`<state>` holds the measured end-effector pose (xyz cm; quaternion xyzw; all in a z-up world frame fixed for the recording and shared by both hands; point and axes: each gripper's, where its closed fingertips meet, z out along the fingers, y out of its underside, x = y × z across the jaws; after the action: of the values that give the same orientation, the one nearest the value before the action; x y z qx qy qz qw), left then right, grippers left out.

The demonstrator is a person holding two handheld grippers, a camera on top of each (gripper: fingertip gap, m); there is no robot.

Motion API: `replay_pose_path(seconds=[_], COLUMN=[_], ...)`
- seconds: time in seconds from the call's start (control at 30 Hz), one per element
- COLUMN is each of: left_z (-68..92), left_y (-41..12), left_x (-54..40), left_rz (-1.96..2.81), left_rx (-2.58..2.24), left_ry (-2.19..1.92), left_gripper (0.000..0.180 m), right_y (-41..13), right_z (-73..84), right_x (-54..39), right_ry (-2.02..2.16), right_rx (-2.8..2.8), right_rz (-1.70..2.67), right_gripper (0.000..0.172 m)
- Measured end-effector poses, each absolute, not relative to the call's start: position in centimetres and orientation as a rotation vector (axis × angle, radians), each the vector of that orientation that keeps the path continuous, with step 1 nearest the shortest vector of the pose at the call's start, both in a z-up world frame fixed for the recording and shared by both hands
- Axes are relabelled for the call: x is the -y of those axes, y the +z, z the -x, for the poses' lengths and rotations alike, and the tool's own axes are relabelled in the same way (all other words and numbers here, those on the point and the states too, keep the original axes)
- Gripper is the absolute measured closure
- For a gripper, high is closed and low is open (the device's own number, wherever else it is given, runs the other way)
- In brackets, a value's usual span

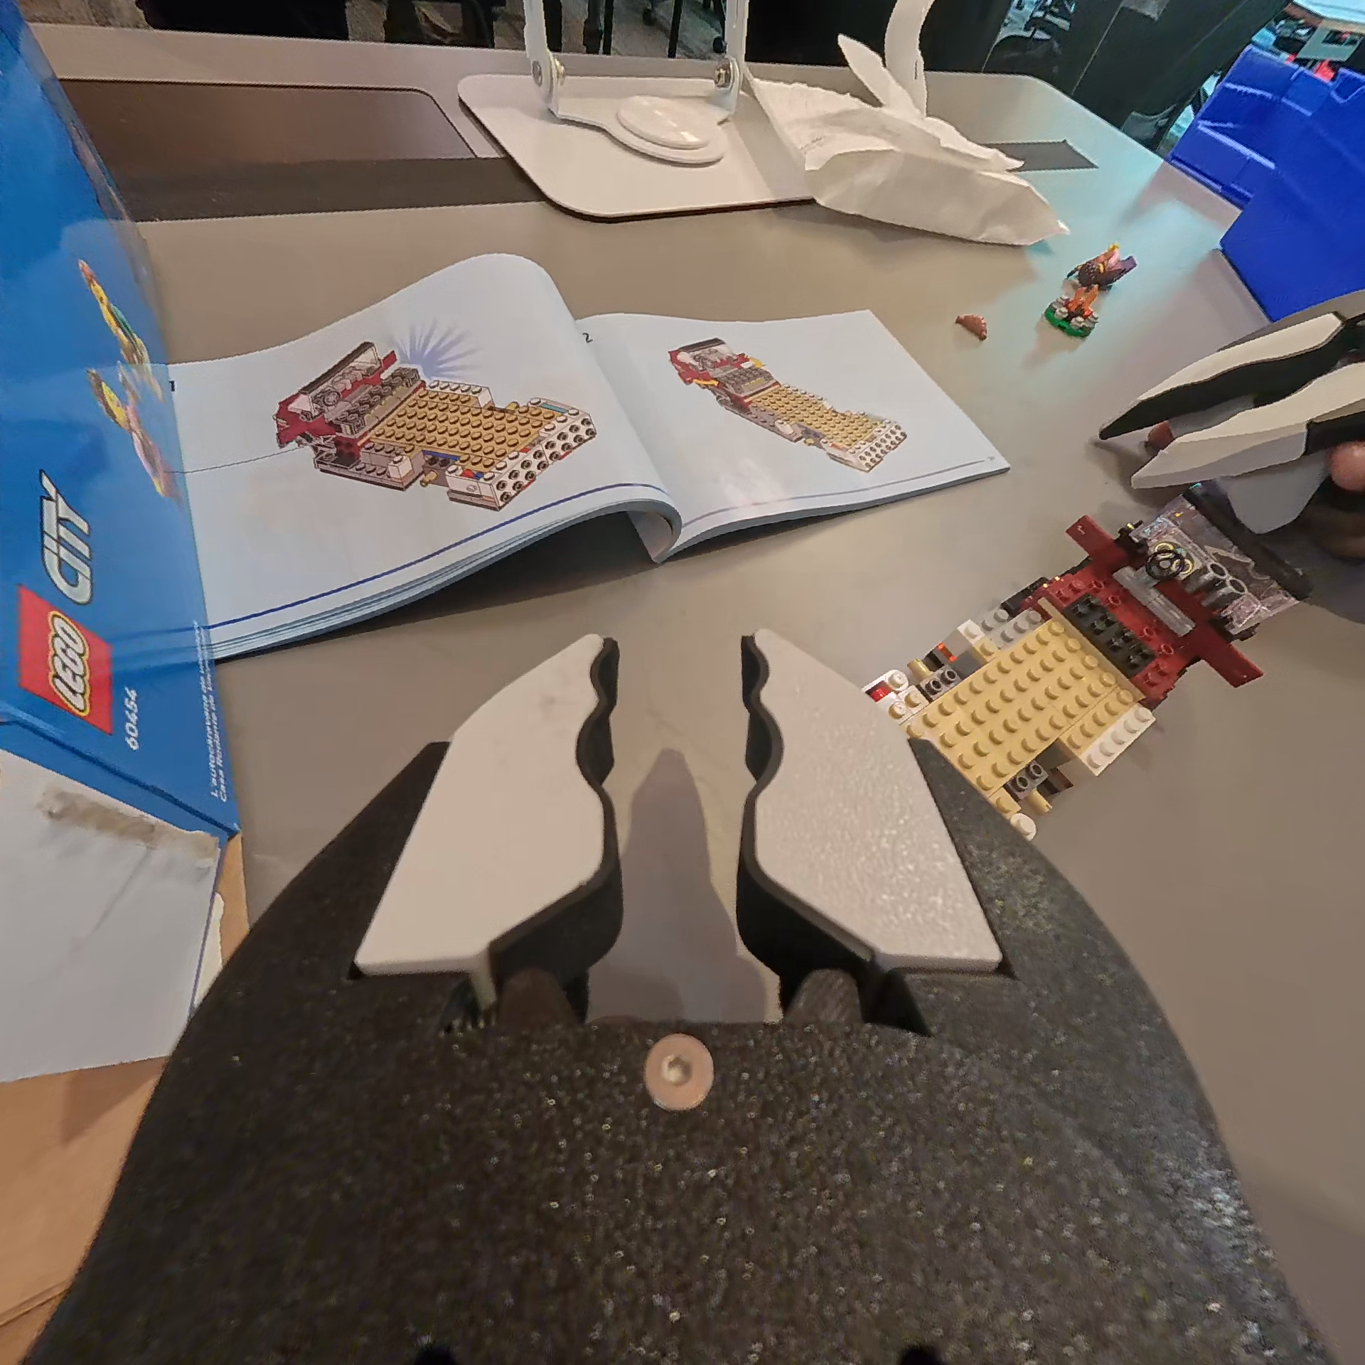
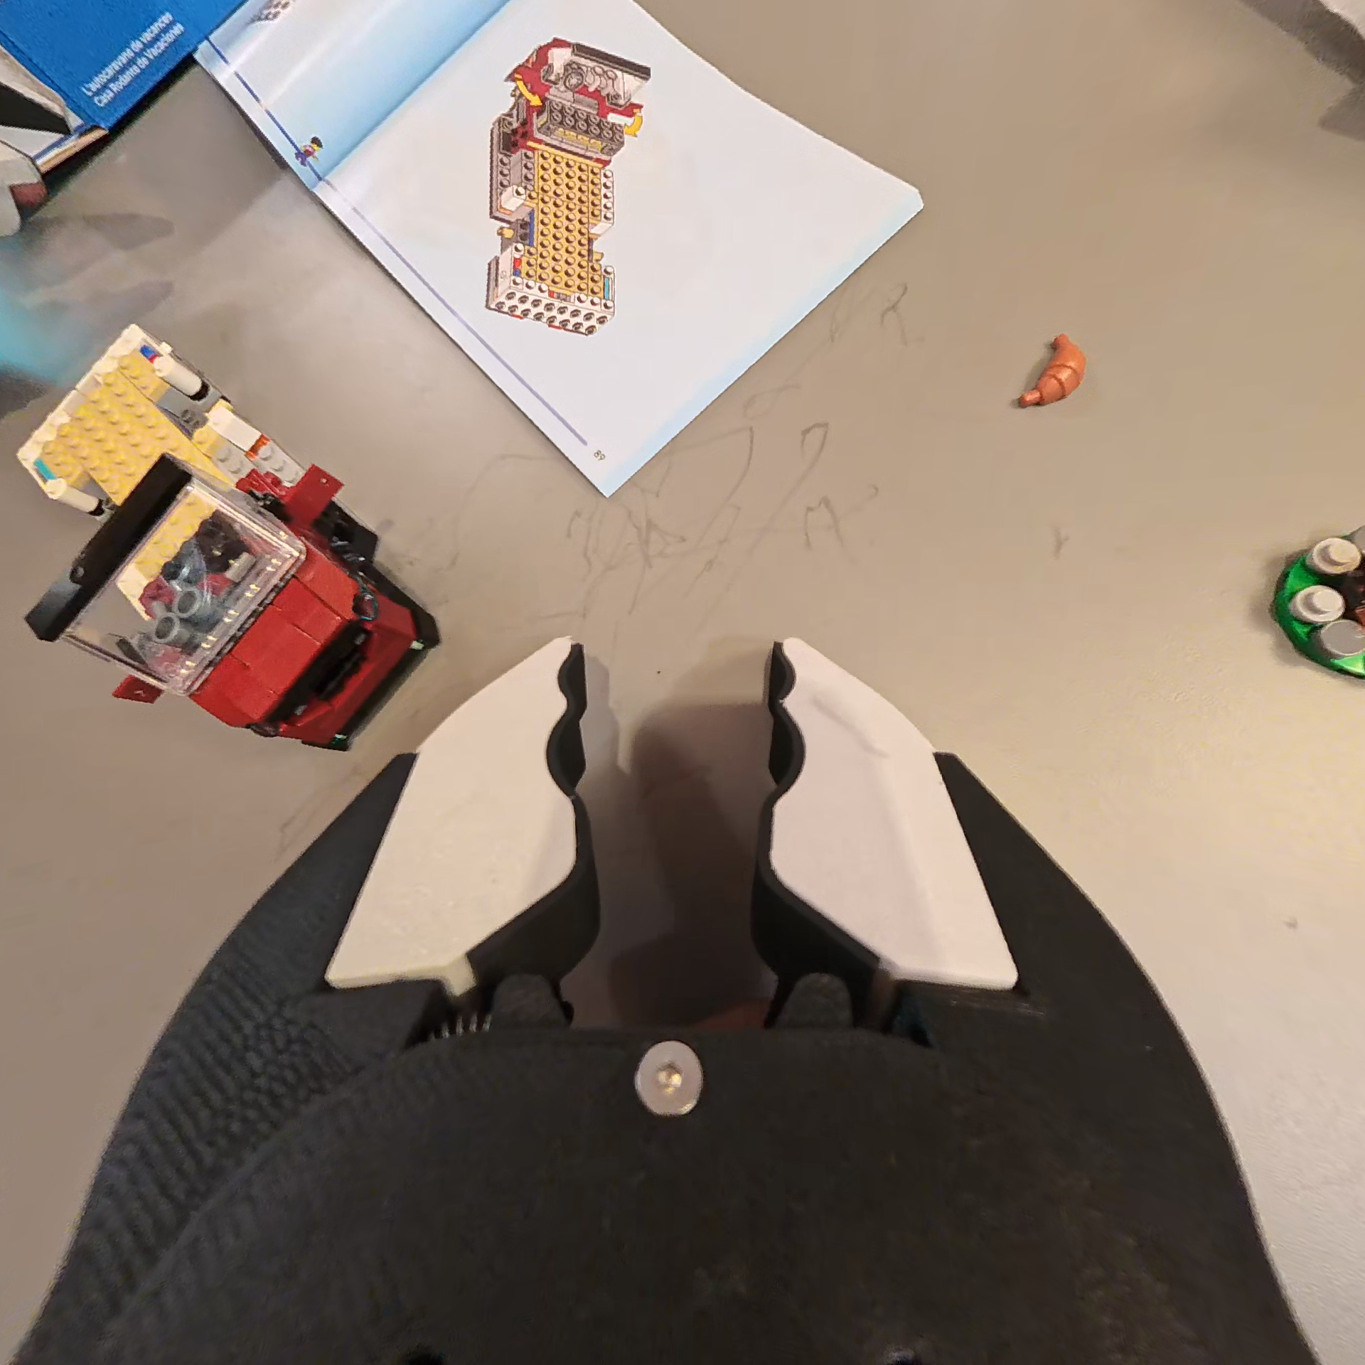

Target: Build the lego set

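My left gripper [image 1: 678,641] is open and empty above bare grey table [image 1: 739,576]. An open instruction booklet [image 1: 517,443] lies just beyond it. A partly built brick vehicle [image 1: 1049,679], with a tan studded deck and a dark red cab, lies to its right. My right gripper [image 2: 676,650] is open and empty over the table, with only the table top between its fingers. The vehicle [image 2: 221,576] lies to its left, with a clear windscreen over the red cab. The right gripper also shows in the left wrist view [image 1: 1123,458], beyond the vehicle's cab end.
A blue toy box [image 1: 74,443] stands at the left. A small brown croissant piece [image 2: 1056,373] and a green round plate with small parts [image 2: 1329,613] lie to the right. A white stand base [image 1: 650,148], a white paper bag [image 1: 923,170] and blue bins [image 1: 1292,185] are at the back. One gripper's finger ends stand about 30 cm off the other's.
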<state>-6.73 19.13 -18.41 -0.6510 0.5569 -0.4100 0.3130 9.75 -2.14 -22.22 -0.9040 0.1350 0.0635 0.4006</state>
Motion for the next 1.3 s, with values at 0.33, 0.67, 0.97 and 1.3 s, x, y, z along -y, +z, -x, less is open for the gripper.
replay_pose_path(seconds=[0.33, 0.67, 0.97, 1.3], left_z=[6.7, 6.7, 6.4, 6.8], left_y=[-18.4, -17.9, -18.0, -17.4], left_x=[-18.7, -18.8, -17.6, -15.9], left_rz=[1.7, 1.673, 1.6, 1.547], left_rx=[-1.498, -1.473, -1.545, -1.551], left_ry=[-1.093, -1.115, -1.052, -1.089], left_gripper=[0.147, 0.147, 0.147, 0.147], right_y=[-21.7, -19.4, -22.2, -20.3], right_z=[-9.6, -6.0, -3.1, -3.3], right_x=[2.3, 6.2, 7.8, 6.5], right_ry=[0.168, 0.216, 0.145, 0.213], right_rx=[-0.336, -0.283, -0.18, -0.233], right_rz=[2.252, 2.166, 2.327, 2.213], right_gripper=[0.122, 0.121, 0.134, 0.158])
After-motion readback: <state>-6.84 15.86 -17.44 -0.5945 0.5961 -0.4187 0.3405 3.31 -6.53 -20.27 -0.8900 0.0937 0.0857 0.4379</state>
